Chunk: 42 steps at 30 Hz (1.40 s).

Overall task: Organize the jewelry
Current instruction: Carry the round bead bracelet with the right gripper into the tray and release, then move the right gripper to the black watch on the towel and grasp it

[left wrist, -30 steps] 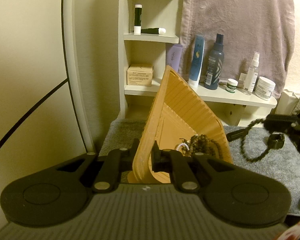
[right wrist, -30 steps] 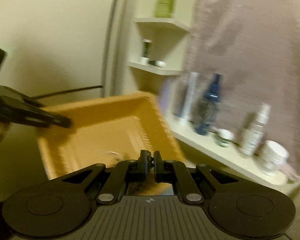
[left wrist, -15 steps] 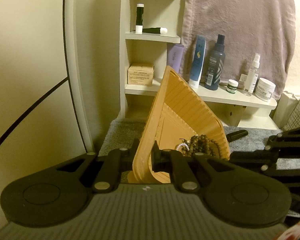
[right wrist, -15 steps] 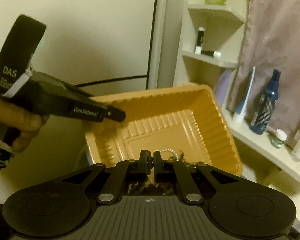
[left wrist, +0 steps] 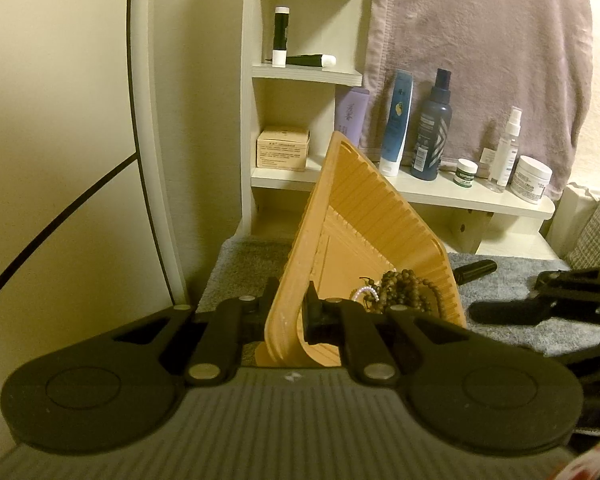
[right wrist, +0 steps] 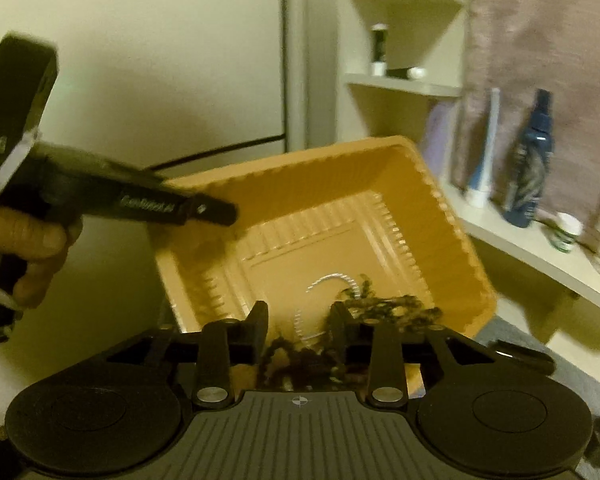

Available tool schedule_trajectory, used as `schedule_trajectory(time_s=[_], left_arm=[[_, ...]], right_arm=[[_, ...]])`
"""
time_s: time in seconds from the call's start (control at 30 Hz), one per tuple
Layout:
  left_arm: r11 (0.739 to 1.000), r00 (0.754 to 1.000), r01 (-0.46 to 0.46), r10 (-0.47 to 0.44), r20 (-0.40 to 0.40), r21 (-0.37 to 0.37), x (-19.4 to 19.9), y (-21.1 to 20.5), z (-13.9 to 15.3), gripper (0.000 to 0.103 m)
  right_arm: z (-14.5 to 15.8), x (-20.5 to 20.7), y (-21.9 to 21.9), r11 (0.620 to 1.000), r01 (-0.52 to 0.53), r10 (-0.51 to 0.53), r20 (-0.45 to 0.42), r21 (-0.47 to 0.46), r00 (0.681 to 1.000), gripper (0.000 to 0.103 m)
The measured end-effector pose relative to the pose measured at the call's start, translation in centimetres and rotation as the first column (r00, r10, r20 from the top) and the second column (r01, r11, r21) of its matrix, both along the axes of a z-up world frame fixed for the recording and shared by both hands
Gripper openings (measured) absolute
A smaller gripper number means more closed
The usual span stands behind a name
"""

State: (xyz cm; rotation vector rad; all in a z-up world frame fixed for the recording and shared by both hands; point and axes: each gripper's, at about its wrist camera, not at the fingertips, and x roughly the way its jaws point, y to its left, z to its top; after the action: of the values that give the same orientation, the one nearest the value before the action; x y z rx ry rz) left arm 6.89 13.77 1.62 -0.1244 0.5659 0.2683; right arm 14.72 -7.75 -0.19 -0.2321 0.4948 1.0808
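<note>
Left wrist: left gripper (left wrist: 288, 312) clamping tray (left wrist: 364, 216) rim, tilting it steeply; orange, ribbed, dark beads (left wrist: 408, 288) and pale bracelet (left wrist: 366, 294) pooling at 4 o'clock.

Right wrist: right gripper (right wrist: 300, 322) just been opening, hanging parted over beads (right wrist: 384, 308), pressing on nothing; silvery bracelet (right wrist: 320, 304) lying at 12 o'clock of fingertips.

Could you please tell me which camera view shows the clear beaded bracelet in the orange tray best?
The right wrist view: it looks down into the orange tray, so the clear beaded bracelet shows as an open loop beside the dark bead strands, though somewhat blurred. The left wrist view sees the tilted tray edge-on, with only a short arc of the bracelet visible.
</note>
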Motion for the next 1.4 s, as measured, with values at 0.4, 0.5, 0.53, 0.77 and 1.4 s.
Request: schedule_trajectory(time_s=[0.4, 0.5, 0.53, 0.77, 1.4], left_arm=[[1.000, 1.000, 0.001, -0.001, 0.001, 0.005, 0.0, -0.1, -0.1, 0.009], [1.000, 1.000, 0.001, -0.001, 0.001, 0.005, -0.1, -0.1, -0.1, 0.009], [1.000, 1.000, 0.002, -0.002, 0.001, 0.005, 0.0, 0.0, -0.1, 0.009], [1.000, 1.000, 0.002, -0.002, 0.002, 0.009, 0.0, -0.2, 0.1, 0.009], [1.000, 1.000, 0.003, -0.002, -0.009, 0.018, 0.1, -0.3, 0.3, 0.009]], right_arm=[[-0.6, 1.2, -8.7, 0.907, 0.420, -0.419, 0.056, -0.009, 0.906, 0.045], [-1.5, 1.9, -11.4, 0.849, 0.528, -0.527, 0.043, -0.030, 0.849, 0.049], [-1.8, 2.2, -12.4, 0.828, 0.560, -0.559, 0.038, -0.036, 0.828, 0.050], [-3.3, 3.7, -16.7, 0.736, 0.674, -0.673, 0.030, -0.068, 0.739, 0.052], [-7.4, 10.9, -17.3, 0.835, 0.499, -0.487, 0.108, -0.233, 0.867, 0.065]])
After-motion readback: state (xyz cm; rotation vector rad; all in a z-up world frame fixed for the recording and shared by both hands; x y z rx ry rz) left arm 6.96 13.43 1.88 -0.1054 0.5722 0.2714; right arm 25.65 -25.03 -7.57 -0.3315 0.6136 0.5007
